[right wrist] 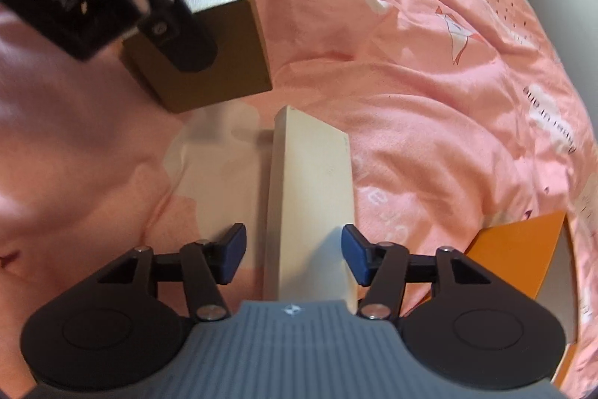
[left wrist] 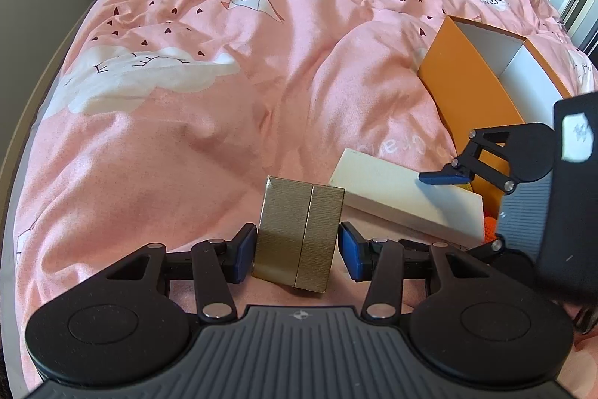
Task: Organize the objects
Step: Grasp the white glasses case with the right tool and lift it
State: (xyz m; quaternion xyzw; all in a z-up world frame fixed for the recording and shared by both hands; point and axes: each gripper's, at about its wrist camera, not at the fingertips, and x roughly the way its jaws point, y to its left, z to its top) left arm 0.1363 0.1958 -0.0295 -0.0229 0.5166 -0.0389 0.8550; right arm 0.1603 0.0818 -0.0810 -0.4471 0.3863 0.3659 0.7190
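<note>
The left gripper (left wrist: 297,251) squeezes a gold box (left wrist: 299,234) standing on the bed (left wrist: 187,100). To its left the pink blanket is wide and free. Just right lies a white box (right wrist: 310,197), with the right gripper (right wrist: 295,253) spread apart around it, pads not pressing. Only the left view shows the orange box (left wrist: 471,81) open, white inside, crowding the right side.

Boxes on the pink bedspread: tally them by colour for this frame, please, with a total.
Gold-brown box, between the left gripper's pads: 1
White flat box, between the right gripper's open pads: 1
Orange open box with white inside: 1
Total: 3 boxes
</note>
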